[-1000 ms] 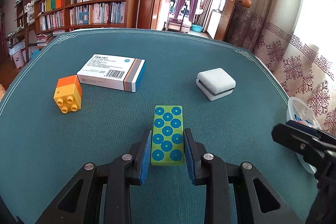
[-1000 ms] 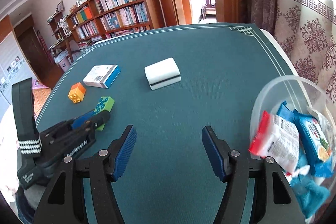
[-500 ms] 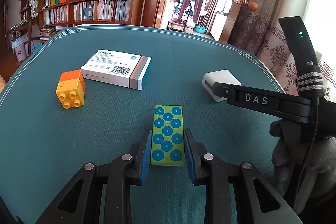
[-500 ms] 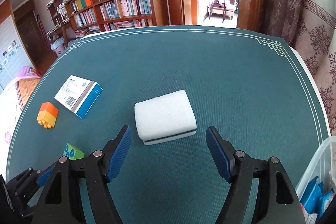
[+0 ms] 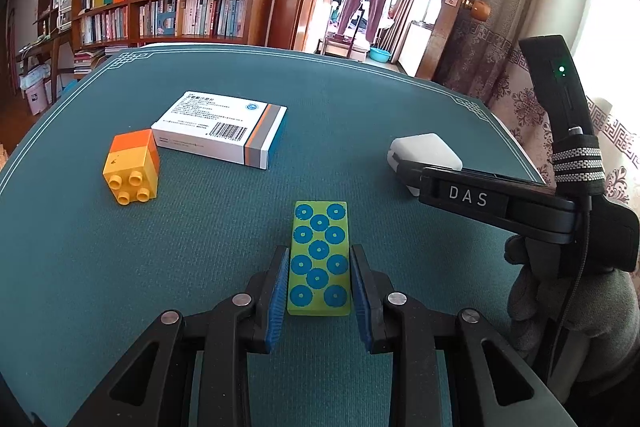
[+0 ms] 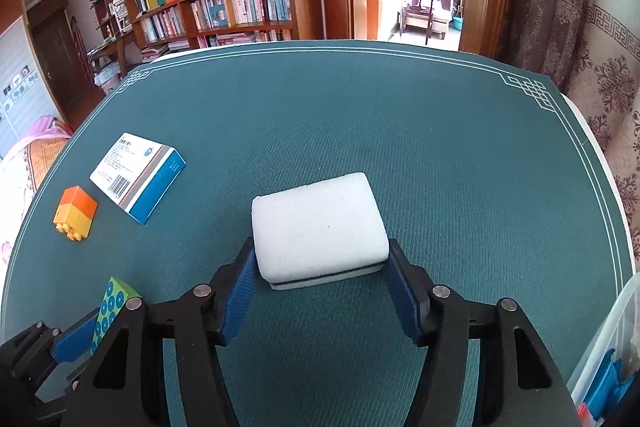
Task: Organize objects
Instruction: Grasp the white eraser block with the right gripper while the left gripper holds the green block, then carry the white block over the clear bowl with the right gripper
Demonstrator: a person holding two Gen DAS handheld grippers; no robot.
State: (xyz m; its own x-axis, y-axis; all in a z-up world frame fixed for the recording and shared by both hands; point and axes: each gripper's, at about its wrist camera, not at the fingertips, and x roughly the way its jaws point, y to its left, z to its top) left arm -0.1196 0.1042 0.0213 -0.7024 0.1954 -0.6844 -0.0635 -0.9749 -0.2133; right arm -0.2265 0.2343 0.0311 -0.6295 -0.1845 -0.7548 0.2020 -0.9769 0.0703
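Note:
My left gripper (image 5: 319, 291) is shut on a green block with blue dots (image 5: 320, 259) resting on the teal table; the block also shows in the right wrist view (image 6: 112, 303). My right gripper (image 6: 320, 287) is open, its blue pads on either side of a white sponge (image 6: 318, 227) on the table, close to or just touching its sides. The sponge also shows in the left wrist view (image 5: 424, 151), partly behind the right gripper's body. A white and blue medicine box (image 5: 222, 129) and an orange-yellow toy brick (image 5: 132, 167) lie at the left.
A clear plastic bin (image 6: 608, 359) with blue packets stands at the table's right edge. The table cover (image 6: 400, 115) has a white border line near its edges. A bookshelf, an open door and curtains stand beyond the far edge.
My right gripper has moved left and forward from the bin to the sponge, which now sits between its pads. My left gripper still holds the green block in place.

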